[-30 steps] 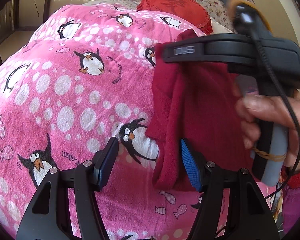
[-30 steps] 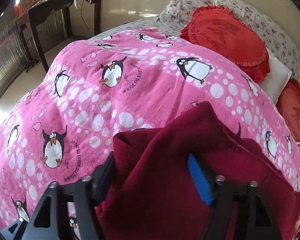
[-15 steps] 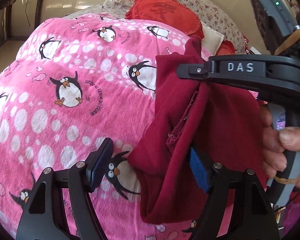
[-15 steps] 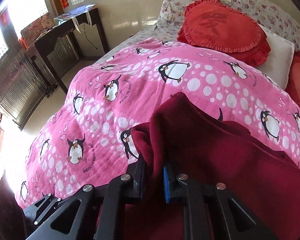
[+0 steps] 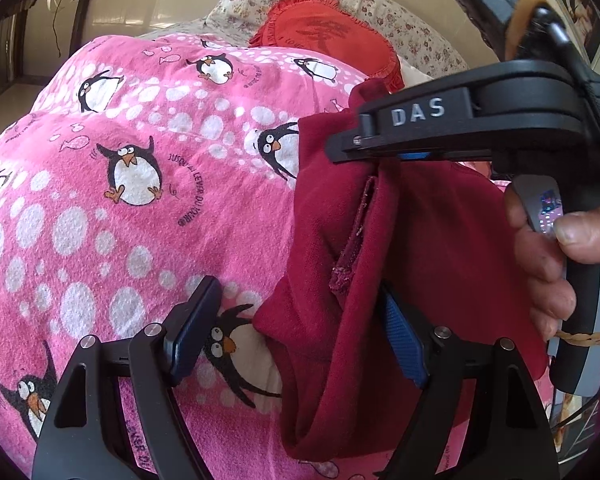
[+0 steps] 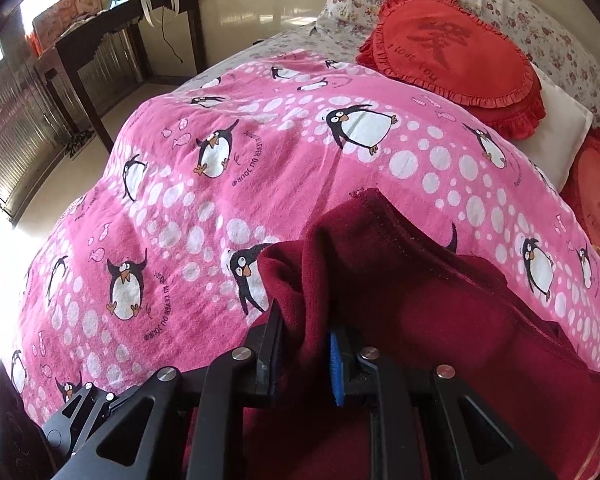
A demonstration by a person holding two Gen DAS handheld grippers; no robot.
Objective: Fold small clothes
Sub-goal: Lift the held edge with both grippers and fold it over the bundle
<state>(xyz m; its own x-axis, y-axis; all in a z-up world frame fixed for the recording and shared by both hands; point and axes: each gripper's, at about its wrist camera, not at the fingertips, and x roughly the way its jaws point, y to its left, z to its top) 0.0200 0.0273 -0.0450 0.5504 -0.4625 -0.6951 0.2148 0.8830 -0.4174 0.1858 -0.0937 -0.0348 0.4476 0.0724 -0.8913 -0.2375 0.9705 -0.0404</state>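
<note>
Hanging over a pink penguin blanket, the dark red garment fills the right half of the left wrist view. The left gripper has its jaws wide and opening; the garment's folded edge lies between them, against the blue pad on the right, with the other pad clear of it. The right gripper, worked by a hand, pinches the garment's top edge. A likely fault: that small bite slips as those jaws ease apart, dropping the cloth in a heap.

Right wrist view: the right gripper stands narrow, jaws opening, with a bunched fold of the garment between the pads. A red cushion lies beyond. The garment's lower part is cut off by the frame, so its kind and full shape cannot be told.
</note>
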